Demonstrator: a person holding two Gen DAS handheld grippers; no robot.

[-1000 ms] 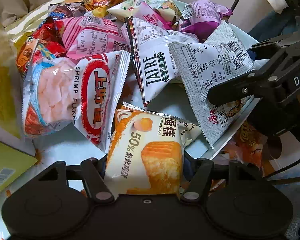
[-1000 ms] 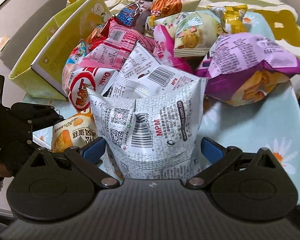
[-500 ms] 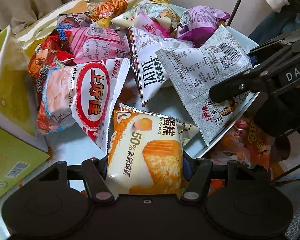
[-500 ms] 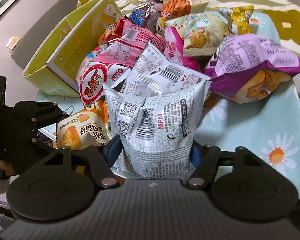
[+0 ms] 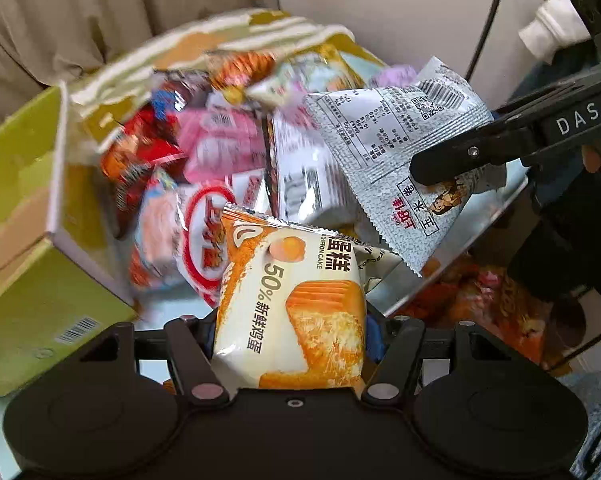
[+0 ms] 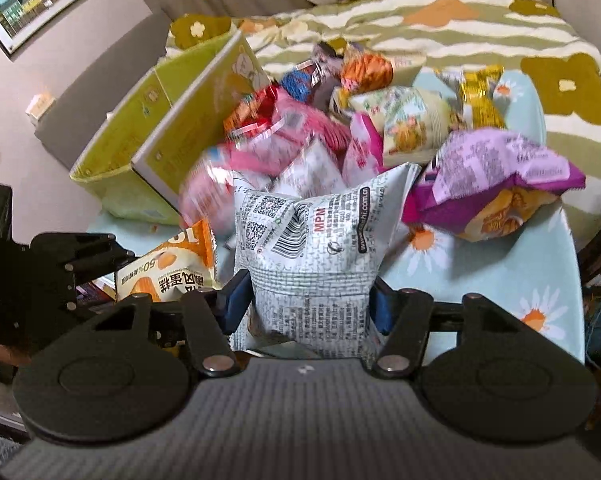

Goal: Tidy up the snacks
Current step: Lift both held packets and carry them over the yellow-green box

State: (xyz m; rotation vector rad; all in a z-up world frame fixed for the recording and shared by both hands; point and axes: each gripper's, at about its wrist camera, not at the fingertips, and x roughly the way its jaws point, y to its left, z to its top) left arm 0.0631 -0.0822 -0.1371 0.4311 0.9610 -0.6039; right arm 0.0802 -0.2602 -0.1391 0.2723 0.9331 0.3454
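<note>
Clamping chiffon cake packet (image 5: 290, 312) in left gripper (image 5: 290, 340); right gripper (image 6: 310, 308), jaws just closing, pinching grey printed packet (image 6: 320, 240). Both clear of snack pile (image 6: 324, 120). Pickup step; next probably carrying to green box (image 6: 180, 128), releasing inside.

Right tongs (image 6: 306, 300) have just been closing and now press both sides of a silver printed snack packet (image 6: 316, 256). Purple bag (image 6: 496, 188) lies toward the tabletop's (image 6: 480, 276) right edge. Green cardboard box (image 6: 156, 148) stands at its left edge.
</note>
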